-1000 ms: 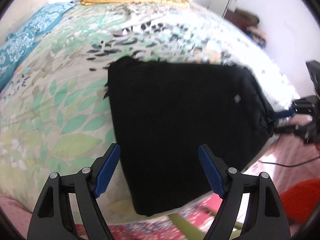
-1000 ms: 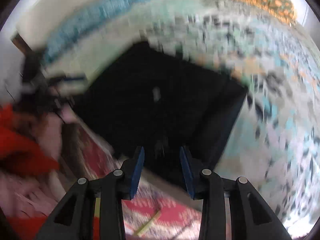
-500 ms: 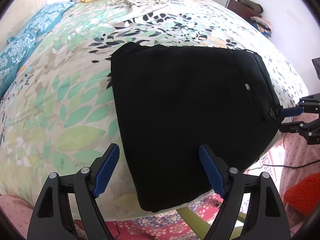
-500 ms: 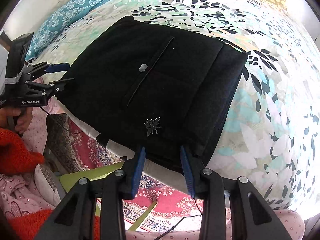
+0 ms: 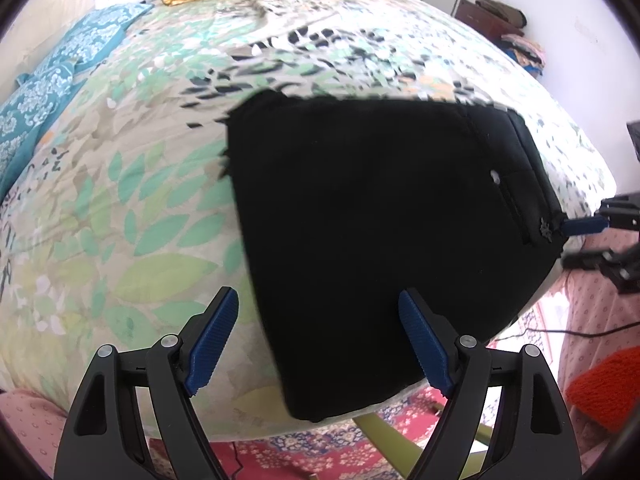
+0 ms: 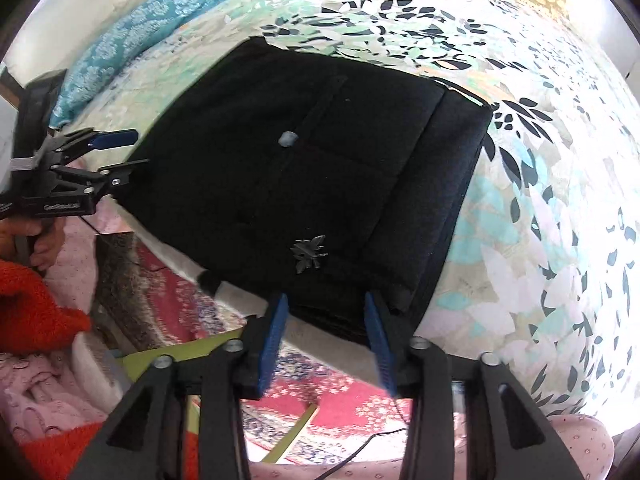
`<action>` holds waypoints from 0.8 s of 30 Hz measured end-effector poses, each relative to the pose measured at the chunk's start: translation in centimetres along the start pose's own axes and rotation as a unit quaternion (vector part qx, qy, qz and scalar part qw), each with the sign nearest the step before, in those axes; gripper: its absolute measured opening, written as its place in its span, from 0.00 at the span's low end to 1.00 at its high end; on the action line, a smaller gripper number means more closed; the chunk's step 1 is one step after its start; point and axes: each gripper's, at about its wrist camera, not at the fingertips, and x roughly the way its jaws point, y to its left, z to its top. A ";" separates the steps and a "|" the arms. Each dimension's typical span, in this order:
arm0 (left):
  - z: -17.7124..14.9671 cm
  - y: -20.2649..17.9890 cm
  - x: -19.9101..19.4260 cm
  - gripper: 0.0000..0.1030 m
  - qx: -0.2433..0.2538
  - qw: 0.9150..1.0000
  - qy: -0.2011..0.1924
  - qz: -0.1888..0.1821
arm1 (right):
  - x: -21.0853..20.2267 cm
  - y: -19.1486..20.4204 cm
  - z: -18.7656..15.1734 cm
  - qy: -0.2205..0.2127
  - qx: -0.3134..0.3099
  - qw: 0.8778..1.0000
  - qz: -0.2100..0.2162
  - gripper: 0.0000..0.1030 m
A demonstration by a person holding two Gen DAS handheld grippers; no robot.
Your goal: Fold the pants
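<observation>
resting on the bed (image 5: 120,208) near its edge, the black pants (image 5: 380,232) are folded into a compact square. both tools are spread and hold nothing: left tool (image 5: 320,340), right tool (image 6: 326,344) (its pads straddle the near hem). to finish well, tuck and press that loose hem flat. since a second ago, the right view has steadied.

Black triangular-framed left tongs (image 5: 318,338) and right tongs (image 6: 326,340), ribbed blue pads, silver screws, red sleeve (image 6: 38,308).
</observation>
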 end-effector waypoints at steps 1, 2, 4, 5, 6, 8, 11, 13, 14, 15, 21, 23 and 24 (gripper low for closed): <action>0.3 0.9 -0.4 0.89 -0.011 1.000 -0.009 0.002 | -1.1 -0.6 0.0 -0.022 0.017 0.999 0.031 0.71; 0.6 2.1 -0.8 0.93 -0.033 0.999 -0.019 0.001 | -2.3 -1.6 0.0 -0.050 0.036 0.997 0.046 0.77; 1.2 4.9 -0.8 0.97 -0.086 0.996 -0.027 -0.015 | -3.9 -4.1 0.0 -0.101 0.078 0.991 0.034 0.95; 1.4 6.2 -0.2 0.97 -0.115 0.993 -0.015 -0.035 | -4.0 -5.5 0.1 -0.114 0.095 0.988 0.031 0.96; 1.6 7.2 0.7 0.97 -0.135 0.989 0.002 -0.061 | -3.4 -7.1 0.4 -0.115 0.115 0.986 0.046 0.96; 1.9 8.3 3.3 0.97 -0.153 0.981 0.049 -0.106 | -0.8 -10.2 0.9 -0.092 0.172 0.976 0.097 0.96; 1.9 8.1 5.9 0.97 -0.155 0.977 0.079 -0.125 | 3.9 -13.0 1.1 -0.057 0.228 0.956 0.173 0.94; 2.3 7.4 6.4 0.97 -0.157 0.973 0.080 -0.147 | 5.8 -13.2 1.3 -0.051 0.234 0.950 0.201 0.87; 2.5 6.9 6.6 0.97 -0.161 0.972 0.076 -0.156 | 6.0 -12.8 1.6 -0.060 0.228 0.946 0.225 0.83; 2.7 6.4 6.8 0.93 -0.164 0.969 0.072 -0.171 | 6.3 -12.1 1.9 -0.056 0.224 0.942 0.244 0.70; 5.1 3.9 5.3 0.23 -0.140 0.974 0.056 -0.166 | 4.0 -10.6 3.1 -0.078 0.185 0.948 0.246 0.38; 6.6 4.1 3.8 0.22 -0.136 0.974 0.034 -0.178 | 2.2 -10.1 4.2 -0.096 0.167 0.948 0.253 0.38; 7.5 4.0 3.1 0.22 -0.129 0.976 0.022 -0.176 | 1.3 -10.1 5.4 -0.107 0.157 0.949 0.252 0.37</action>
